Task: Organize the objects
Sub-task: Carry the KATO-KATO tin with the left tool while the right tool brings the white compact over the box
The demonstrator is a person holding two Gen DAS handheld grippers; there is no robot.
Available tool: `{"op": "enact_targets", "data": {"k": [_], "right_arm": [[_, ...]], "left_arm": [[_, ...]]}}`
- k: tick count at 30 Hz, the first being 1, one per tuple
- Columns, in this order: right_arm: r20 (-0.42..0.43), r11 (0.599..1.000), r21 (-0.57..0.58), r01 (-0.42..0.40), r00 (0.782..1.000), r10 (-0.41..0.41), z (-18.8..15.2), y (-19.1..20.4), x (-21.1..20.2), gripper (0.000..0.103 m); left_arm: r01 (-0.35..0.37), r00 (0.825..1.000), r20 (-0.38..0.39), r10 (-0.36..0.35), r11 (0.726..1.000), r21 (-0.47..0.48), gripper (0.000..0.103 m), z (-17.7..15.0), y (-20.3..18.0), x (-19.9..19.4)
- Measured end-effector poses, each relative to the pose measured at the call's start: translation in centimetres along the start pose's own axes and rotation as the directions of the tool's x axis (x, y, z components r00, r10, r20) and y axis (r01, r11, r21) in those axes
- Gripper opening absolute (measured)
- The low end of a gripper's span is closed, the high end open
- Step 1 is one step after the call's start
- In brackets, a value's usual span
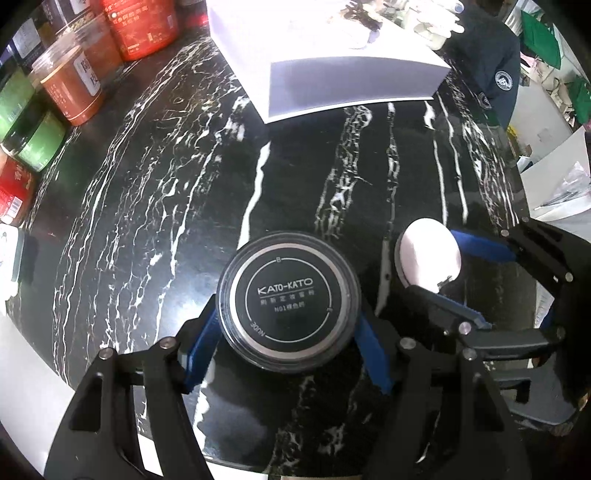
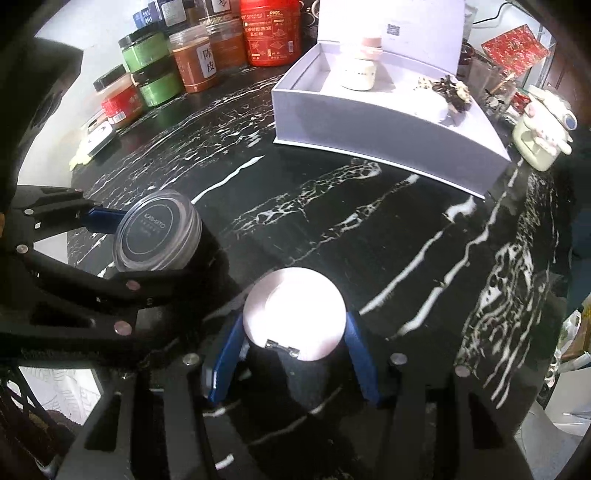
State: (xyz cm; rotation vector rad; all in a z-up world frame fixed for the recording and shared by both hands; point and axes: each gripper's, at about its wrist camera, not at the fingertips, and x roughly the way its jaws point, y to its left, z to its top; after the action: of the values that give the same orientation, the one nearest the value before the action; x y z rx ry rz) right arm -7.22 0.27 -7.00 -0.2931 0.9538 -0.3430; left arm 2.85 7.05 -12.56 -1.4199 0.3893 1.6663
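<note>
Left wrist view: left tool [image 1: 286, 345] clamps a black-lidded round jar [image 1: 287, 304]; right tool [image 2: 295, 349] grips a pale pink compact [image 2: 295, 314] above the marble counter [image 2: 369, 240].

The table top [image 2: 332, 229] is black marble with white veins running across it. The round jar [image 1: 286, 308] near the left has a black lid with thin white rings and white letters. The compact [image 2: 297, 314] near the right is pale pink, with a small silver hinge. The gripper pads [image 2: 225, 363] are blue on black frames. The open box [image 2: 388, 129] further away is white. At the far left stand green jars [image 2: 147, 55], brown-orange jars [image 2: 195, 62] and a red container [image 2: 271, 31].
</note>
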Motion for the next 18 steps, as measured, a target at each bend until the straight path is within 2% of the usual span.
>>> {"op": "enact_targets", "data": {"k": [12, 18], "right_arm": [[0.019, 1.0, 0.023, 0.004, 1.0, -0.004, -1.2, -2.2, -3.4, 0.056], [0.044, 0.999, 0.049, 0.014, 0.999, -0.016, -0.9, -3.7, -5.3, 0.056]], "left_arm": [[0.007, 1.0, 0.006, -0.007, 0.999, 0.053, 0.067, 1.2, -2.9, -2.0], [-0.004, 0.999, 0.035, 0.001, 0.995, 0.1, 0.067, 2.5, -4.9, -3.6]]}}
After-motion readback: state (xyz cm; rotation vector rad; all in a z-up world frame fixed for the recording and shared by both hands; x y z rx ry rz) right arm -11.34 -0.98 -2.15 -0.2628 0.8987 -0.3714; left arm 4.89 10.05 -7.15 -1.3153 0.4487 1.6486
